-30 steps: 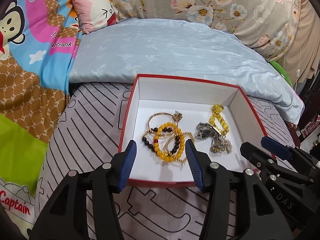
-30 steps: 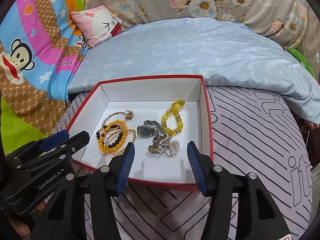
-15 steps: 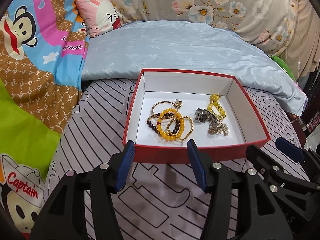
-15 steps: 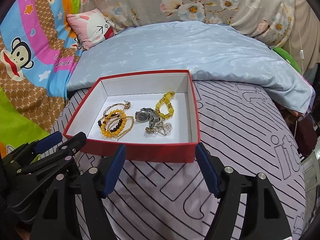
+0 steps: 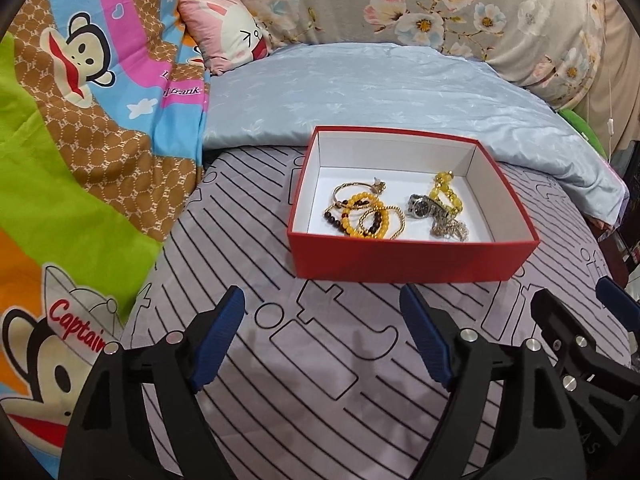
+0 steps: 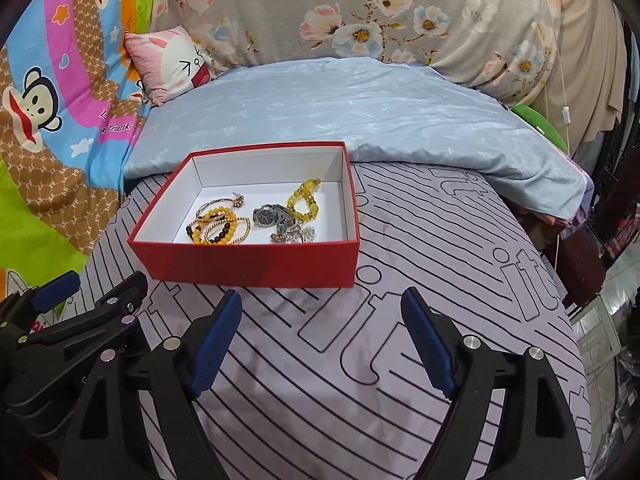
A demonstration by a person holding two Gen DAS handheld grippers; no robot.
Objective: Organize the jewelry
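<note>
Jewelry all sits inside the red box (image 5: 412,258), white inside, which rests on the striped grey sheet (image 5: 320,360) of the bed. Left half of the box: gold bangle (image 5: 352,196) and yellow and dark bead bracelets (image 5: 366,220) piled together. Middle: silver watch (image 5: 420,205) touching a silvery chain clump (image 5: 450,229). Behind those, a yellow chunky bead bracelet (image 5: 446,194) near the right wall. My left gripper (image 5: 322,338) is spread wide, jaws have just been opening, nothing between them, over bare sheet short of the box's near wall. My right gripper (image 6: 320,338) is the same: spread wide, just been opening, empty, apart from the box. Each gripper shows at the edge of the other's view. Behind the box: pale blue quilt (image 5: 380,92), cartoon monkey blanket (image 5: 80,120) at left, pink bunny pillow (image 5: 228,32), floral cover (image 5: 440,8) at the back.
</note>
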